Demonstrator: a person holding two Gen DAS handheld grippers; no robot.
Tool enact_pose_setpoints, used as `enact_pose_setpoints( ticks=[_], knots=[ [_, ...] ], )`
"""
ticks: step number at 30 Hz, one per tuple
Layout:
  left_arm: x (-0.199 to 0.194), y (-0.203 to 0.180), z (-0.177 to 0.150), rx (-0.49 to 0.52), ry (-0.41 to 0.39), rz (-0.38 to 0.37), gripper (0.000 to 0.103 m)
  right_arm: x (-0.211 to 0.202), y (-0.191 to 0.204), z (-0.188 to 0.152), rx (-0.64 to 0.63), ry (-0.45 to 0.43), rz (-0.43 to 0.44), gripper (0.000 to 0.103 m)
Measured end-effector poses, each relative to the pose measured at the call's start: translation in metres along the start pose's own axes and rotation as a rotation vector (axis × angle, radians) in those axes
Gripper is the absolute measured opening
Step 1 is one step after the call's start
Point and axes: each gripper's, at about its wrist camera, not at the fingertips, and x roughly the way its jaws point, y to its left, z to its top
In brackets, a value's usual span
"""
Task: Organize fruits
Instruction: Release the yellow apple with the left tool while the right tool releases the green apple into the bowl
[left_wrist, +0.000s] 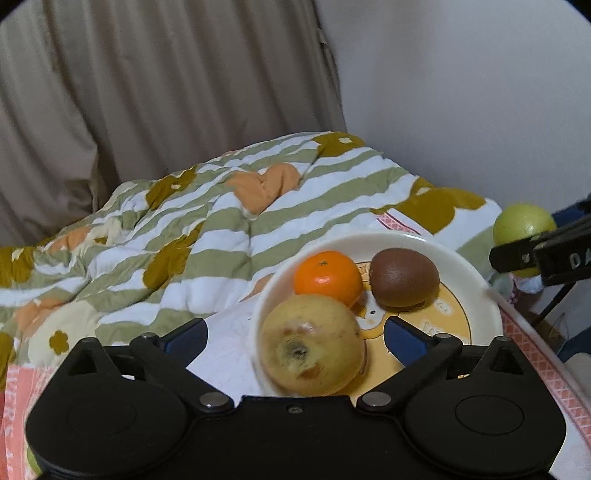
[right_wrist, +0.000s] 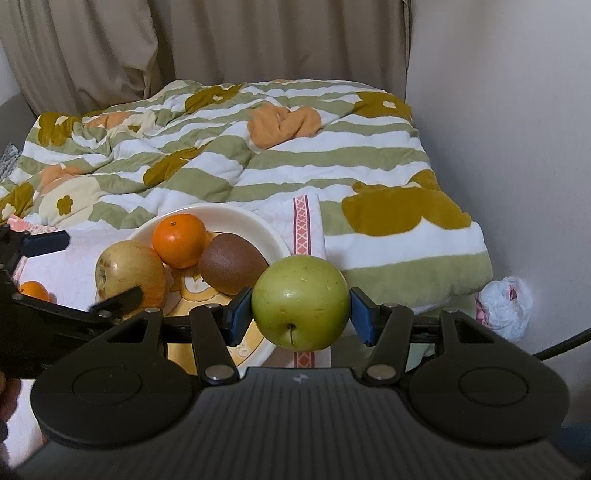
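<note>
A cream plate (left_wrist: 461, 266) (right_wrist: 236, 218) with a yellow cartoon print holds an orange (left_wrist: 327, 277) (right_wrist: 180, 240), a brown kiwi (left_wrist: 404, 277) (right_wrist: 232, 267) and a yellowish apple (left_wrist: 312, 349) (right_wrist: 129, 271). My left gripper (left_wrist: 295, 338) is open, its blue pads either side of the yellowish apple without touching it. My right gripper (right_wrist: 300, 315) is shut on a green apple (right_wrist: 301, 302) (left_wrist: 524, 229), held in the air just right of the plate.
A second small orange (right_wrist: 33, 291) lies on the pink-bordered white cloth (right_wrist: 306, 221) left of the plate. A striped flowered quilt (right_wrist: 229, 147) covers the bed behind. A wall (right_wrist: 498, 129) is on the right, with a white plastic bag (right_wrist: 506, 308) below.
</note>
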Motion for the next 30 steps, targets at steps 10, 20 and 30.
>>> enact_pose_setpoints(
  ticks=[10,20,30],
  knots=[
    [-0.04,0.03,-0.003,-0.165,-0.016,0.003,0.103,0.0,0.019,0.003,-0.067,-0.006,0.041,0.071],
    [-0.067,0.054,-0.021,-0.305,-0.009,-0.008,0.103,0.017,0.049,0.001,-0.153,0.007,0.088,0.071],
    [-0.082,0.058,-0.041,-0.314,0.009,0.035,0.103,0.048,0.066,-0.016,-0.23,0.04,0.071,0.071]
  ],
)
